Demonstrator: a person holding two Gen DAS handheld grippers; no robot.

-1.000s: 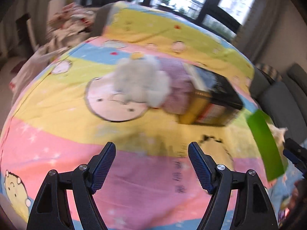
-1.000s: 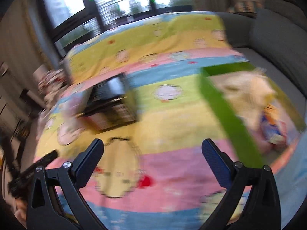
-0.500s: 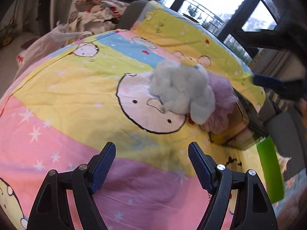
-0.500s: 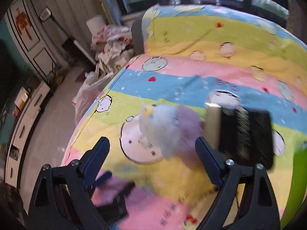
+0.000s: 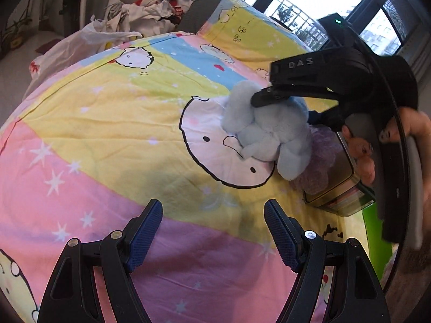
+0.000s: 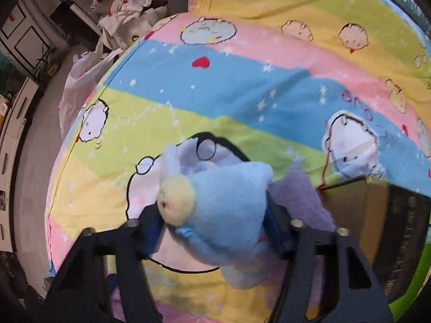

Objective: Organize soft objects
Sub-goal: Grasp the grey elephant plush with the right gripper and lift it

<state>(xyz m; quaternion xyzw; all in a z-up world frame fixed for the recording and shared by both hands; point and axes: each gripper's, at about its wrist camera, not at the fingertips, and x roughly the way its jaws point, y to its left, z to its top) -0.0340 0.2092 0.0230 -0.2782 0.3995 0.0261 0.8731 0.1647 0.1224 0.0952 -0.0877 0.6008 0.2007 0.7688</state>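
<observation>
A light blue plush toy [image 5: 266, 132] with a yellow beak lies on the cartoon bedsheet [image 5: 107, 123], against a purple fluffy thing [image 5: 317, 158]. My right gripper [image 6: 215, 228] has its jaws closed around the blue plush [image 6: 231, 204]; it also shows in the left wrist view [image 5: 280, 102], coming down on the toy from the right. My left gripper [image 5: 212, 231] is open and empty, low over the pink stripe, short of the plush.
A dark and gold box [image 5: 342, 188] stands right of the toys, also in the right wrist view [image 6: 388, 226]. A green bin rim [image 5: 374, 239] is at the right. A clothes pile [image 5: 153, 8] and white plastic bag [image 5: 78, 43] lie beyond the bed's far left edge.
My right gripper swung in over the plush and closed around it. My left gripper moved a little closer to the toys and stayed open.
</observation>
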